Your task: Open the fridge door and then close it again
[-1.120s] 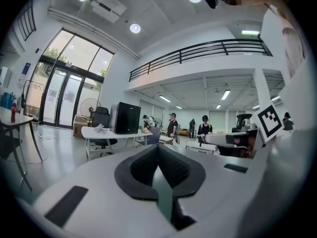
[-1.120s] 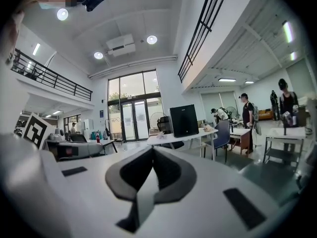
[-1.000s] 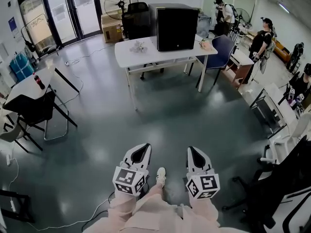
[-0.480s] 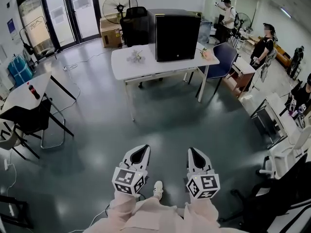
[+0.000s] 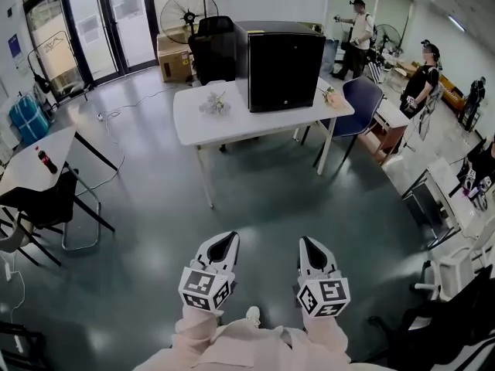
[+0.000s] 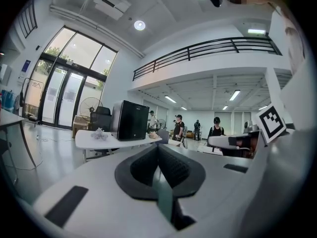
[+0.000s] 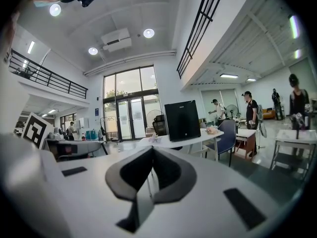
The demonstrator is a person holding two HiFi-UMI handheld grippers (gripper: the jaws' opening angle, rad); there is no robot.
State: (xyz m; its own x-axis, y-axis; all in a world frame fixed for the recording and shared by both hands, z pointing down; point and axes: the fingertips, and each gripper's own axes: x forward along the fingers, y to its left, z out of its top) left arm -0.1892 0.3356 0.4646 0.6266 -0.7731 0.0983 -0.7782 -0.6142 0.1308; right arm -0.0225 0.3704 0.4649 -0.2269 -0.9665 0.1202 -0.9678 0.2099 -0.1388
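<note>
**A:** What lies ahead of the claws?

**B:** Mostly the glossy dark grey-green floor [image 5: 255,199]. A wide stretch of it runs from both claws to the long white rectangular table [image 5: 232,124] well ahead.

**A:** And the fridge?

**B:** The black box-shaped fridge [image 5: 282,66] stands on that table, ahead of the right claw [image 5: 305,239] and slightly to its right, well apart from both claws. Its front faces them and the door sits flush, closed.

**A:** What stands in the way?

**B:** That stretch of floor, then the table's near edge and white legs. A blue padded chair [image 5: 360,99] sits at the table's right end. A black office chair [image 5: 210,43] stands behind the fridge, with a round standing fan [image 5: 188,10] and a brown cardboard box [image 5: 172,52] farther back. Two people [image 5: 360,25] stand beyond the table, far right.

**A:** And to the left?

**B:** A second white table [image 5: 23,168] stands far left of the left claw [image 5: 230,235], with a black chair [image 5: 39,199] beside it.

**A:** How are the claws themselves?

**B:** They are side by side, pointing toward the table. Each has its jaws pressed together with nothing between them.

**A:** Any smaller things?

**B:** A white crumpled bundle [image 5: 214,103] lies on the table just left of the fridge. A dark red-capped bottle [image 5: 45,159] stands on the side table.
</note>
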